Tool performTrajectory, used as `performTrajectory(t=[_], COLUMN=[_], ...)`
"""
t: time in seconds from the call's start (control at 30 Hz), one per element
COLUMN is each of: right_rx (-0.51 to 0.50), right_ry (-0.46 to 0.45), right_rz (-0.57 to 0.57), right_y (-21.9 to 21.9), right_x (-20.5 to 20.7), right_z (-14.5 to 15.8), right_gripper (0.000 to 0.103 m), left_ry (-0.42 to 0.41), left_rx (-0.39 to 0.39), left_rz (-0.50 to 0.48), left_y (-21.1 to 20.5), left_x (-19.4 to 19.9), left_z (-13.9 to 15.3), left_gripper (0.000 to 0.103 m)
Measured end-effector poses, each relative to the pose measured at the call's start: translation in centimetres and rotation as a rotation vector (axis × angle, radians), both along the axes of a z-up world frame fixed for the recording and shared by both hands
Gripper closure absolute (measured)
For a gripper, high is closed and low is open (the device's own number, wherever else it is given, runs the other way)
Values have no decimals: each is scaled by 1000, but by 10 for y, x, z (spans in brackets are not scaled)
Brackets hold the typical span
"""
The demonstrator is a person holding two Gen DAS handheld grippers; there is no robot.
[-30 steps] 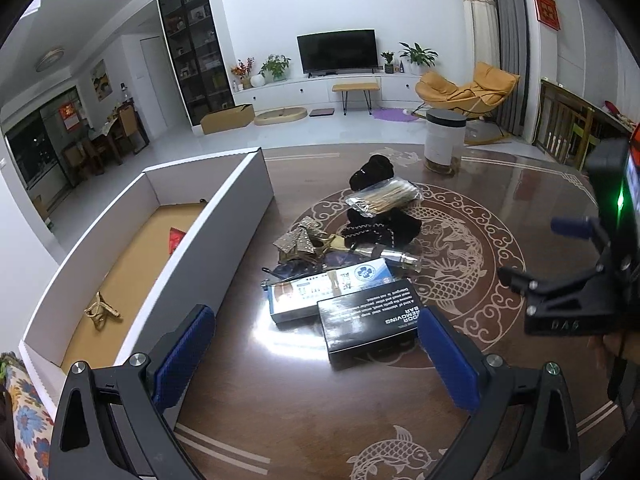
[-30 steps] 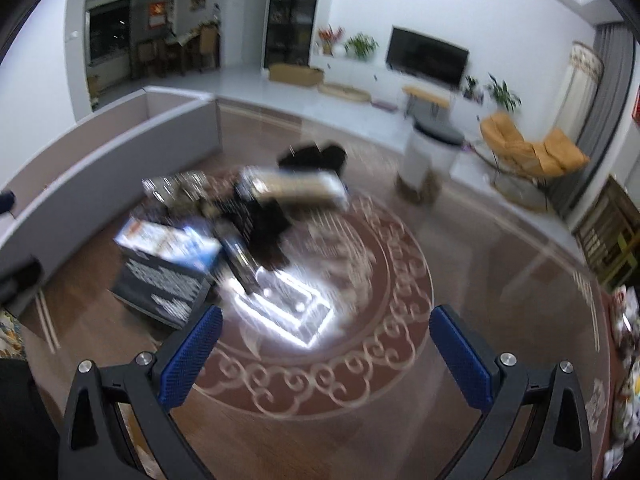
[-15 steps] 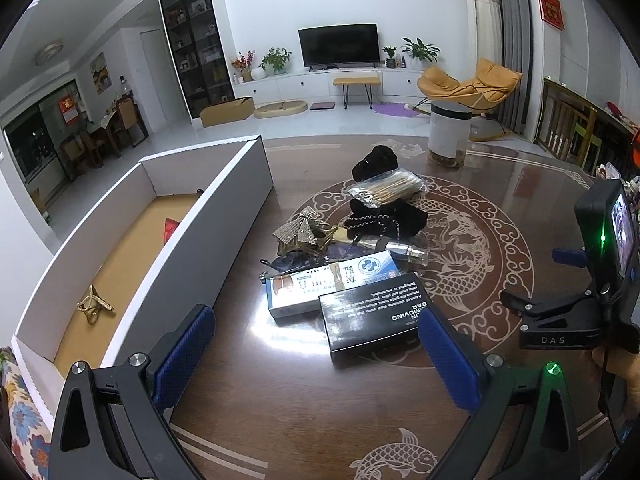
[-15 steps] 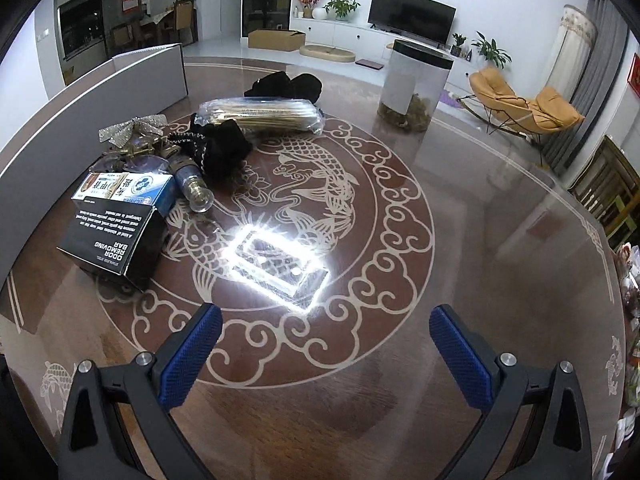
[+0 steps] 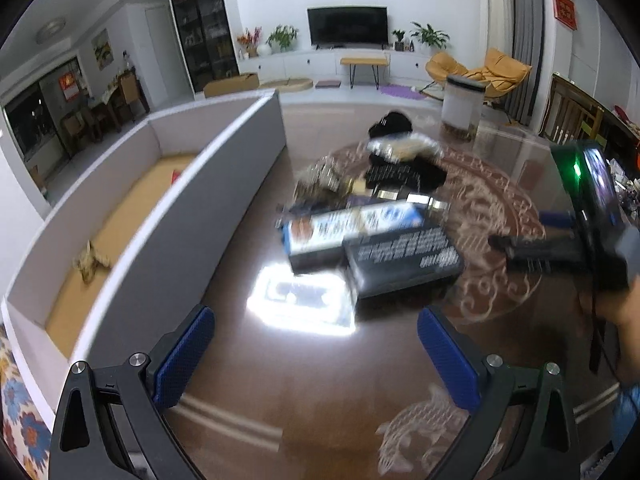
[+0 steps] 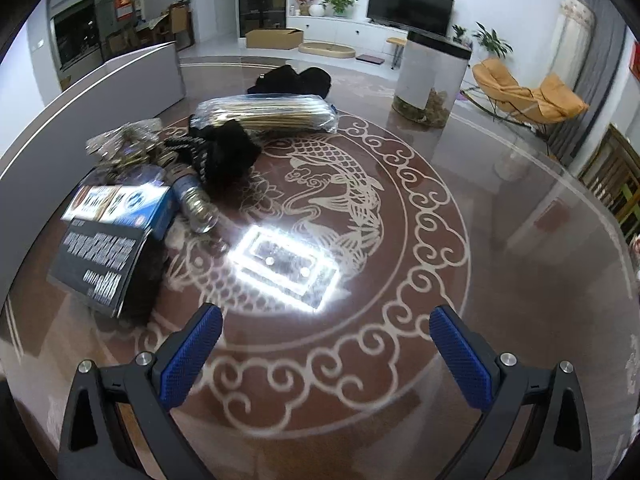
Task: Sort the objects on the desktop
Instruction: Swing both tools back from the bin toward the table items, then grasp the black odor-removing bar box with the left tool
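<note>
A bright living room with a television on the far wall and an orange lounge chair surrounds a dark, glossy round table (image 6: 500, 264) inlaid with a pale fish-and-cloud motif, a ceiling lamp glaring off its middle.

The left gripper (image 5: 316, 350) hangs above the near part of the table with its blue-padded fingers (image 5: 185, 354) spread wide and nothing between them; the spread looks sized for the broad boxes ahead. Just beyond them lies a black box (image 5: 402, 264) with white lettering, touching or slightly overlapping a blue-and-white box (image 5: 352, 226) behind it. Further out, blurred in this view, sit a dark pile and a clear packet. To the left stands a long white-walled bin (image 5: 208, 200) with a cardboard floor, holding a small gold trinket (image 5: 90, 264) and something red further back, which suggests it is where sorted items go.

The right gripper (image 6: 326, 350) also hovers over bare table, its fingers (image 6: 460, 360) wide apart and empty, aimed across the inlay rather than at any item. From there outward and to the left lie the black box (image 6: 102, 268), the blue-and-white box (image 6: 120, 206), a clear bottle (image 6: 196, 202) on its side, a black knitted bundle (image 6: 224, 156), a clear packet of pale sticks (image 6: 264, 114) and another black bundle (image 6: 296, 80). A white cylindrical container (image 6: 434, 76) stands well apart at the far edge.

The clutter is bunched beside the bin wall, so each carry should be short; the black box, being nearest, seems the likely first pick.
</note>
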State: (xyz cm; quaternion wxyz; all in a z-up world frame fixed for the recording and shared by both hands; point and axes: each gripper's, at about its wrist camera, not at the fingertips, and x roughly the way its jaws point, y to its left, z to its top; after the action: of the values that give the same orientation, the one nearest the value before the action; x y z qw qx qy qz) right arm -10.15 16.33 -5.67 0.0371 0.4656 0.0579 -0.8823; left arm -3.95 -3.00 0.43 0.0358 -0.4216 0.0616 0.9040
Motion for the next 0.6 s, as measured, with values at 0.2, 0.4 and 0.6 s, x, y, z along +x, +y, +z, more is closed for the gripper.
performTrajectory(t=[0.2, 0.4, 0.6], right_rx=[-17, -131, -221], right_ry=[4, -3, -19], right_rz=[-17, 201, 395], right_y=[-17, -59, -57], right_x=[-20, -10, 26], right_z=[-10, -11, -1], right_gripper=[0, 0, 0], left_ry=[-41, -54, -106], left_rx=[26, 37, 104], left_rz=[14, 36, 61], left_y=[-19, -28, -25], left_x=[12, 13, -1], left_z=[-14, -16, -23], left_gripper=[0, 0, 0])
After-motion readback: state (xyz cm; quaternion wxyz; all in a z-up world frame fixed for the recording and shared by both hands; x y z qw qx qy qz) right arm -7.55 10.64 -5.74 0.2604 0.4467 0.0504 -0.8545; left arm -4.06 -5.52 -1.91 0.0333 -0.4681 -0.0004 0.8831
